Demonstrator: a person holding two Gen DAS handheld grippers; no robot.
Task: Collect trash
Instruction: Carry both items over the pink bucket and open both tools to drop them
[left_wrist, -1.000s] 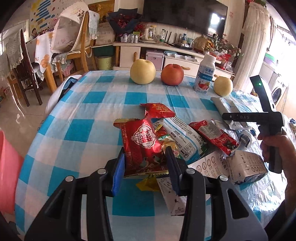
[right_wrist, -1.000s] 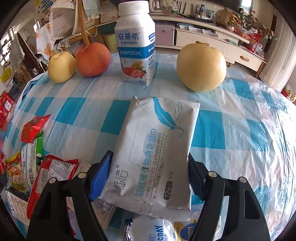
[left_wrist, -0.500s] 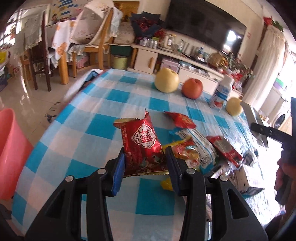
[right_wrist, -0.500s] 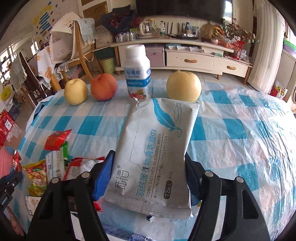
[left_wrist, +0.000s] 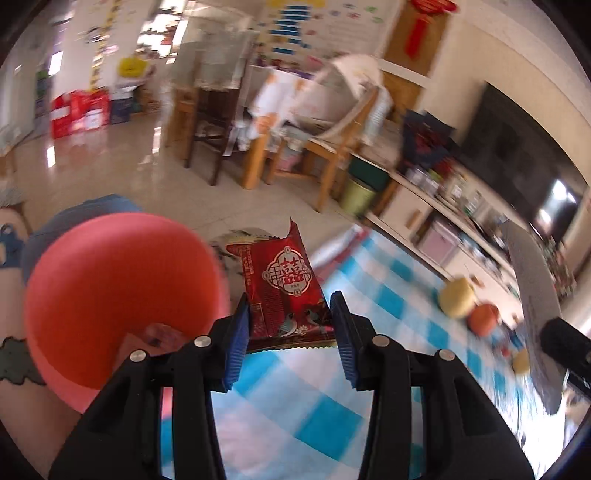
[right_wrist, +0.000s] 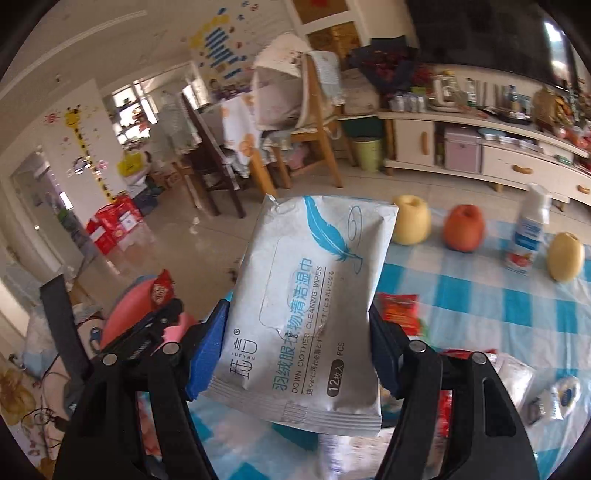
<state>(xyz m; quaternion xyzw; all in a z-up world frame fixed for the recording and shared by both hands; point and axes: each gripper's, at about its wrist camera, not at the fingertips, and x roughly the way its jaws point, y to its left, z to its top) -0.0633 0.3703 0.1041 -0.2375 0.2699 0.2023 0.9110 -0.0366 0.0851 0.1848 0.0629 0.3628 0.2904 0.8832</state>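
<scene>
Since 1 second ago both tools have lifted off the blue-and-white checked worktop (left_wrist: 295, 417) and swung left, away from the litter pile. The left wrist view, which had looked across the wrappers and fruit, now looks at the round pink plastic bin (left_wrist: 110, 295) just left of the left gripper (left_wrist: 290, 332). That suggests the carry is nearly over and release comes next.

The left gripper's blue-padded fingers (left_wrist: 238, 339) are narrowly spread, pinching the lower edge of the dark red foil snack packet (left_wrist: 284, 284) between them. The packet stands upright beyond the fingertips, beside the bin's rim but not yet over its mouth; a few scraps lie inside.

The right gripper (right_wrist: 299, 347) holds its fingers (right_wrist: 207, 350) wider, clamped on the flat white wipes pack with the blue feather print (right_wrist: 314, 295), which juts forward. The bin lies low and left of these fingers, past the other tool.
</scene>
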